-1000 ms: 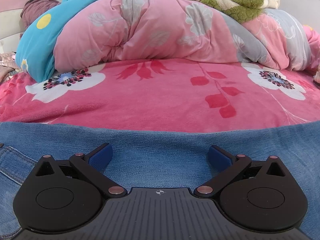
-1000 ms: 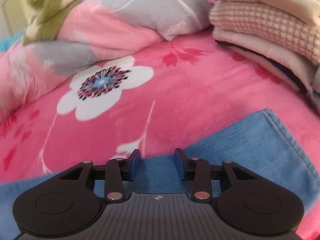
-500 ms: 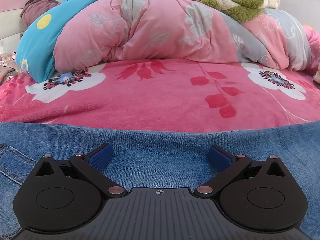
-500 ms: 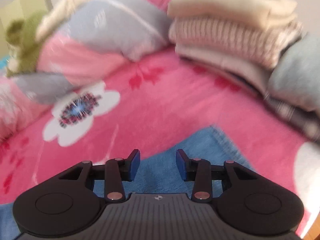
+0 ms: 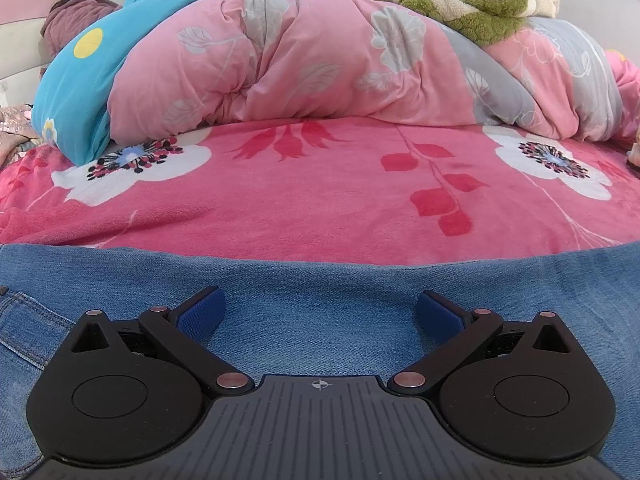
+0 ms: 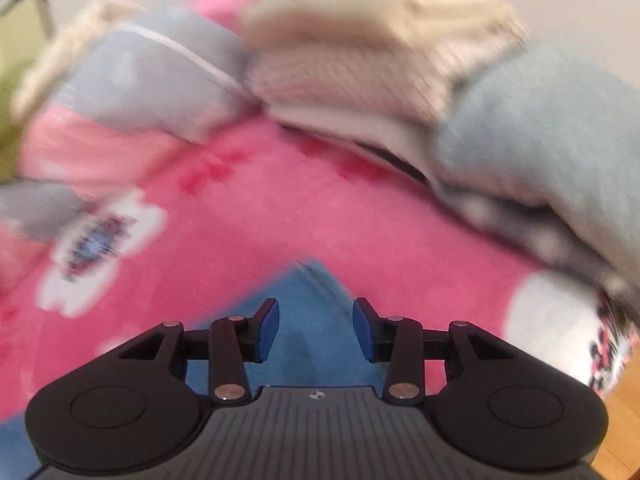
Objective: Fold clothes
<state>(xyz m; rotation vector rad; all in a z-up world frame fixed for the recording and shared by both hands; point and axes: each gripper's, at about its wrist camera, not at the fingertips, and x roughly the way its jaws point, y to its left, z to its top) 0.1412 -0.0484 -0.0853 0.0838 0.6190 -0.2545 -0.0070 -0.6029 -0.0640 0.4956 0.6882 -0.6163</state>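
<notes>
Blue jeans [image 5: 320, 280] lie flat across the pink flowered blanket [image 5: 320, 200]. My left gripper [image 5: 318, 312] hovers low over the denim with its blue pads spread wide and nothing between them. In the blurred right wrist view a pointed end of the jeans [image 6: 308, 284] lies on the blanket [image 6: 260, 220]. My right gripper [image 6: 315, 322] stands over that end, its pads partly apart. Denim shows below the gap, and the pads do not press on it.
A bunched pink and grey quilt [image 5: 300, 60] with a green fleece [image 5: 460, 4] fills the back of the bed. A person [image 5: 76, 12] lies at the far left. Folded clothes [image 6: 360, 72] and a pale blue garment [image 6: 540, 128] are stacked at the right. Wooden floor [image 6: 620, 420] shows beyond the bed's edge.
My right gripper has slid along the jeans toward their end, and the folded stack has come into fuller view. The left gripper has stayed in place.
</notes>
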